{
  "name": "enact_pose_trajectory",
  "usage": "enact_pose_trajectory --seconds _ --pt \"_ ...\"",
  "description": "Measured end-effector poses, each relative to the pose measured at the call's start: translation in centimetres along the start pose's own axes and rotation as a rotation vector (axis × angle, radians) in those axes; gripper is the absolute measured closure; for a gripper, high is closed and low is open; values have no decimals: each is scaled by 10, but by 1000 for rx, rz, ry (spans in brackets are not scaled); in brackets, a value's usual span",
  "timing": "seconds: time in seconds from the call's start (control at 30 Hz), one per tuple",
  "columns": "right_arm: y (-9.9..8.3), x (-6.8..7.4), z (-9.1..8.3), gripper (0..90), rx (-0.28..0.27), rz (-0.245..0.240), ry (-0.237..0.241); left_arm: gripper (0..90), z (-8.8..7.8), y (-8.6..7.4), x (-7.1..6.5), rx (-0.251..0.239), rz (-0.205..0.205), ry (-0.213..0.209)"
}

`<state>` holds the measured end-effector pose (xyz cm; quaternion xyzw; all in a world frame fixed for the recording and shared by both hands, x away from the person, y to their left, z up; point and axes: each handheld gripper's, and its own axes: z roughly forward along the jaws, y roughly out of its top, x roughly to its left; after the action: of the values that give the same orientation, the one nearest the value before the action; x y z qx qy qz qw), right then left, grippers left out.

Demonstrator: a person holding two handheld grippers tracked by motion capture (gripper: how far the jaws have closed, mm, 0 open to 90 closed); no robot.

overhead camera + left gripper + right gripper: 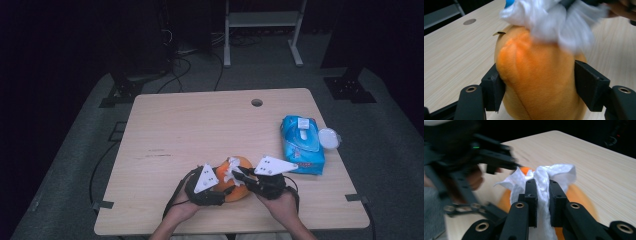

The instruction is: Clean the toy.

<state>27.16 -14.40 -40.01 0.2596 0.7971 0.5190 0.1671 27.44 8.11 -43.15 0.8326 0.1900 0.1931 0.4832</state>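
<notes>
An orange plush toy (pixel 239 187) lies near the table's front edge, between both hands. My left gripper (pixel 220 189) is shut on the plush toy (pixel 536 82), its jaws pressing both sides. My right gripper (pixel 236 175) is shut on a crumpled white wipe (pixel 544 182), which rests against the top of the plush toy (pixel 579 195). The wipe (pixel 554 20) looks blurred in the left gripper view. The left gripper (pixel 486 160) also appears in the right gripper view, beyond the wipe.
A blue pack of wet wipes (pixel 302 145) lies at the right of the wooden table (pixel 200 130), with a white round lid (pixel 329 138) beside it. A cable hole (pixel 257 102) sits near the far edge.
</notes>
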Motion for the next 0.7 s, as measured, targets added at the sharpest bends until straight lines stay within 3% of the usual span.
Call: enact_pose_trajectory --seconds 0.1,0.17,0.23,0.3,0.33,0.4,0.47,0.53,0.6,0.63,0.7 --pt "-9 -19 -4 787 8 59 -51 287 -2 -1 4 -5 -22 -7" --pt "-19 -32 -7 788 13 133 -39 226 -1 1 3 -24 -59 -8" --pt "-19 -31 -8 788 10 130 -41 211 1 4 2 -33 -79 -8" --pt "-13 -22 -9 788 -16 110 0 222 3 4 1 -39 -91 -6" --pt "-9 -16 -8 788 -26 91 22 250 3 4 0 -39 -74 4" --pt "-2 -6 -5 788 -15 31 17 321 1 5 -4 -30 -15 39" --pt "-2 -8 -5 788 -12 38 4 334 -1 6 -4 -25 21 57" --pt "-6 -17 -5 788 -6 69 -22 330 -1 6 -4 -30 27 62" --pt "-12 -24 -6 788 -1 120 -15 298 1 5 -3 -36 6 49" --pt "-13 -24 -6 788 -4 127 -9 260 2 5 -3 -39 -29 43" --pt "-11 -18 -5 788 2 110 6 153 6 7 -2 -27 -137 17"
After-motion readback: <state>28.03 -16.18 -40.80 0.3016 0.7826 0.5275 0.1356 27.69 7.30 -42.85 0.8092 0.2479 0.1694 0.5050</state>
